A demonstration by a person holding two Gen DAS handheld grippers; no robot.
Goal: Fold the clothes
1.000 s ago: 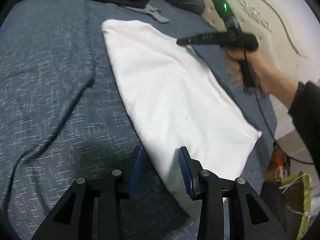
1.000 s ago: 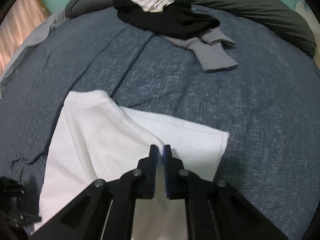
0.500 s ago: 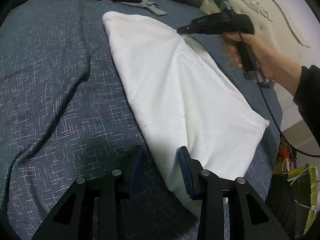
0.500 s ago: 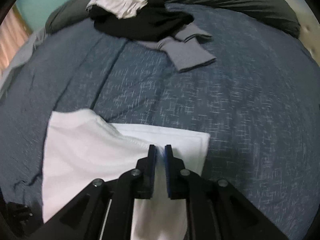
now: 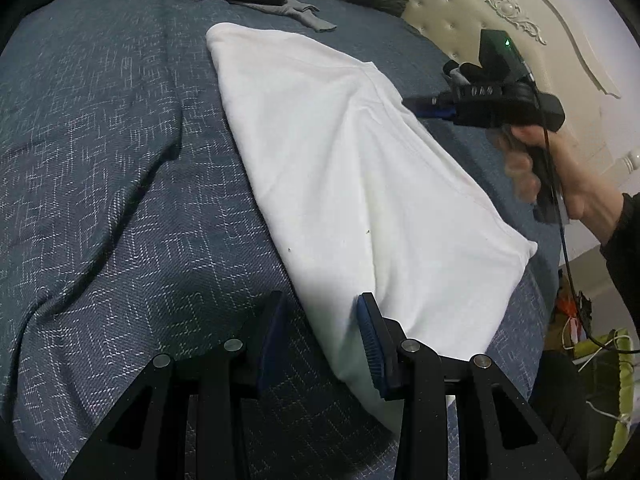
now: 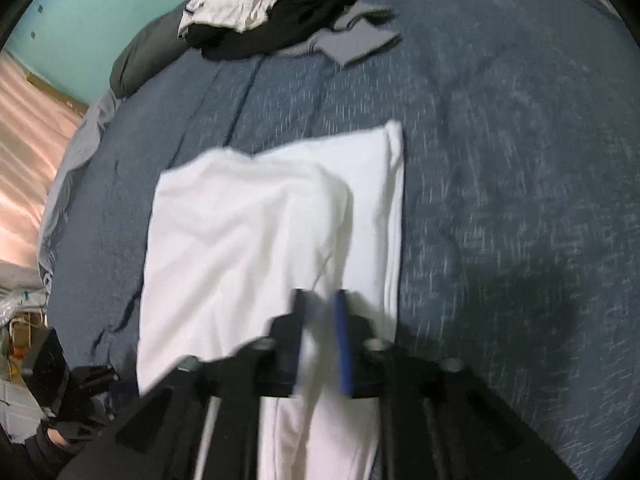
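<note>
White cotton T-shirt [image 5: 360, 184], partly folded into a long panel, lies flat on the blue-grey woven bedspread [image 5: 100, 160], and in the right wrist view a folded-over layer [image 6: 248, 216] rests on top with a narrower strip of the lower layer showing along its right side. Starting at the left, the left hand-held gripper [image 5: 320, 344] hangs low at the near corner of the shirt with its blue-padded fingers [image 5: 370, 340] apart, the cloth edge lying between them but not pinched. Further right, the right hand-held gripper [image 6: 320, 336] sits over the shirt's right portion, fingers also parted with nothing caught; that view is blurred, so whether it touches the fabric cannot be told. Whichever fold comes next, it would go best, I judge, if each side took hold of a true corner through all layers, so the upper layer does not slide off, and if both ends travelled together at one height to keep the crease straight. Soft bedding gives under pressure, so wrinkles may creep in. A pile of dark and pale clothes [image 6: 256, 12] lies well apart at the far end of the bed.
</note>
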